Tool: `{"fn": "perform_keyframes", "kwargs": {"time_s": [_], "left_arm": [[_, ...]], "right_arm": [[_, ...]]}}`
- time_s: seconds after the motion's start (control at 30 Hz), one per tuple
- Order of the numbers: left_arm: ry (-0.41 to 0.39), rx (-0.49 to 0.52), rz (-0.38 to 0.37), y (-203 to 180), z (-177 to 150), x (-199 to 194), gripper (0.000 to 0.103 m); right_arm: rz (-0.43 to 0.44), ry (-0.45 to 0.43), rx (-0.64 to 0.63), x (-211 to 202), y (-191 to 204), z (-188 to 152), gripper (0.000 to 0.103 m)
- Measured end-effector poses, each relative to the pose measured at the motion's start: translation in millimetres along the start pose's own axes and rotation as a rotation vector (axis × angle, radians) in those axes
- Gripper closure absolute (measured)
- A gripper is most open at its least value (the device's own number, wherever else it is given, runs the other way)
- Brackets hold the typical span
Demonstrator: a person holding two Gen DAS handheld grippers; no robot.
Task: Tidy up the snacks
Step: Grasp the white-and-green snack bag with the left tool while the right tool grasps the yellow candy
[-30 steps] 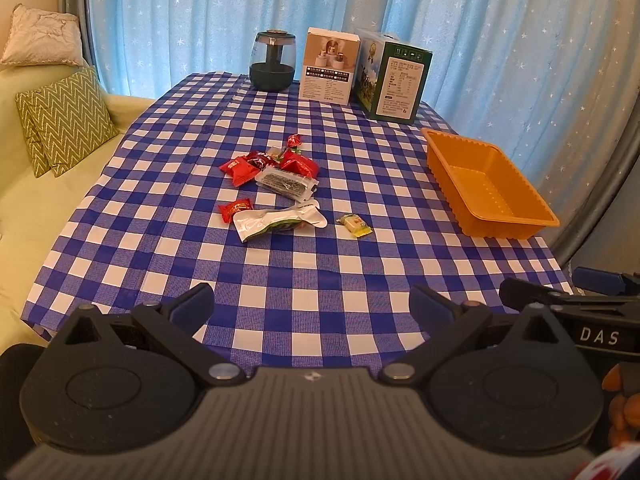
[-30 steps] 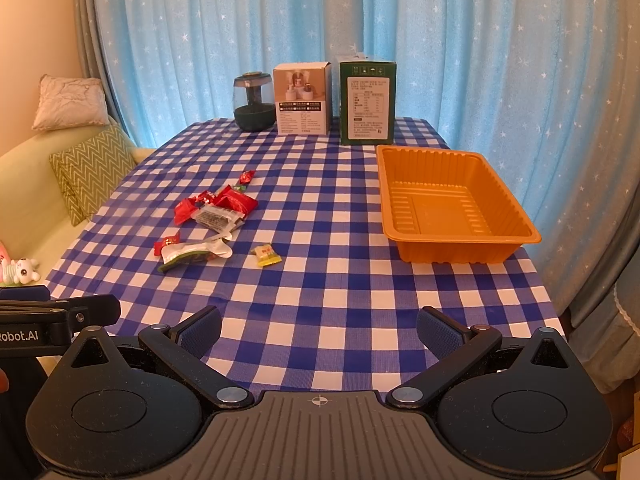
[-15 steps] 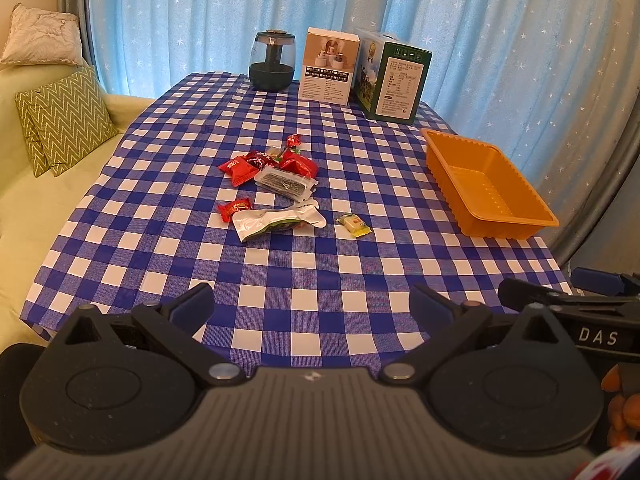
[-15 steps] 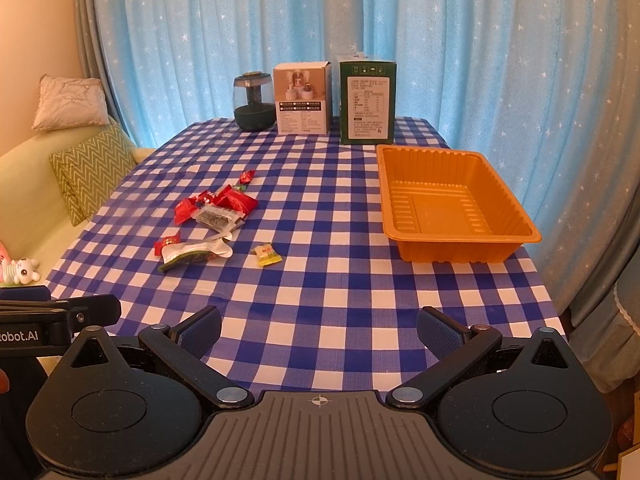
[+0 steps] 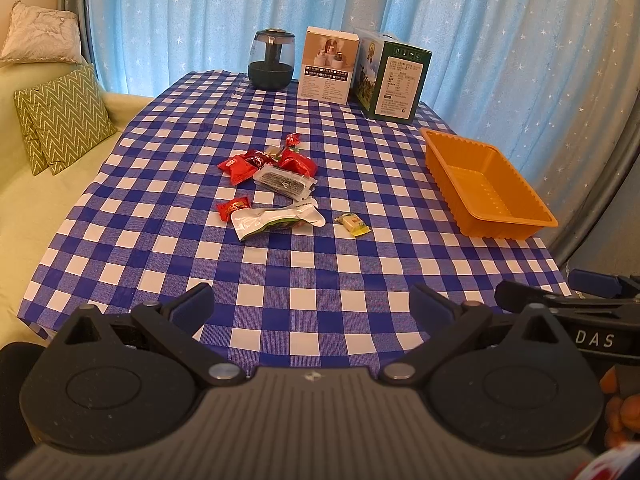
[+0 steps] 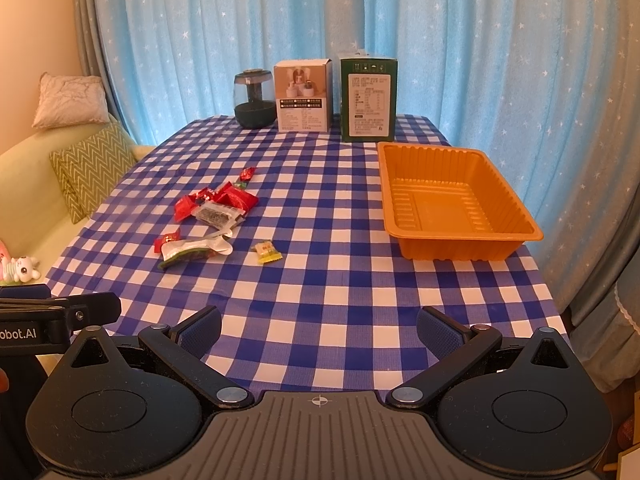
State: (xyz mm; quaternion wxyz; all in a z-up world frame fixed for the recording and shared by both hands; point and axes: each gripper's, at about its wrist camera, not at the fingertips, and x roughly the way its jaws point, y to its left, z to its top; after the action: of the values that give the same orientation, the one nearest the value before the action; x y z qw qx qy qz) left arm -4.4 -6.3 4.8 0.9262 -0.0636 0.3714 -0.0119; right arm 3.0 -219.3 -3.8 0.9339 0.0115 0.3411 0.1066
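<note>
Snack packets lie scattered mid-worktop, left of an empty orange tray. Both the left hand-held gripper and right hand-held gripper hover wide, empty; best start with the isolated yellow candy.

A: Light? 
B: Daylight thru the pale blue star-print curtains, backlit, soft shadows, warm tint.
A: Sharpness? 
B: Centre crisp; fisheye bends edges, dark vignette in corners, slight blur nr the rim.
</note>
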Motion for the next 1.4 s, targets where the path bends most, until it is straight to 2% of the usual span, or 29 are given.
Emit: {"fn": "perform_keyframes", "kwargs": {"time_s": [0.4, 0.53, 0.67, 0.87, 1.0, 1.03, 1.07, 1.1, 1.2, 1.27, 1.4], "left_arm": [[-0.003, -0.002, -0.002, 2.7, 1.5, 5.9, 0.0], [-0.007, 0.029, 0.006, 11.1, 7.8, 15.6, 0.0], [-0.003, 0.092, -0.021, 18.1, 18.4, 30.1, 0.008], [0.016, 0.207, -0.042, 31.2, 38.8, 59.9, 0.009], [0.057, 0.298, -0.081, 36.8, 46.2, 90.7, 0.016], [0.067, 0.324, -0.086, 36.8, 46.7, 98.8, 0.016], [0.074, 0.352, -0.091, 36.3, 47.3, 106.7, 0.018], [0.081, 0.377, -0.1, 35.5, 47.8, 114.5, 0.018], [0.105, 0.448, -0.127, 33.4, 49.4, 137.6, 0.021], [0.111, 0.496, -0.148, 31.6, 51.0, 152.0, 0.027], [0.128, 0.592, -0.156, 27.9, 53.7, 182.4, 0.041]], "right_arm": [[0.017, -0.004, -0.008, 9.4, 5.7, -5.8, 0.0], [0.037, -0.017, -0.016, 18.6, 7.5, -0.4, 0.0], [0.06, -0.023, -0.024, 32.8, 7.2, 3.4, 0.0], [0.078, -0.014, -0.042, 63.3, 7.8, 9.5, 0.001], [0.092, -0.002, -0.044, 87.2, 7.4, 13.7, 0.001], [0.093, -0.008, -0.042, 93.6, 7.0, 14.7, 0.005], [0.096, -0.006, -0.043, 99.9, 6.7, 15.6, 0.014], [0.101, 0.002, -0.044, 107.4, 6.2, 16.3, 0.017], [0.113, 0.019, -0.048, 129.9, 5.2, 19.1, 0.022], [0.12, 0.026, -0.057, 143.7, 5.2, 20.7, 0.026], [0.131, 0.044, -0.069, 168.2, 5.4, 22.4, 0.029]]}}
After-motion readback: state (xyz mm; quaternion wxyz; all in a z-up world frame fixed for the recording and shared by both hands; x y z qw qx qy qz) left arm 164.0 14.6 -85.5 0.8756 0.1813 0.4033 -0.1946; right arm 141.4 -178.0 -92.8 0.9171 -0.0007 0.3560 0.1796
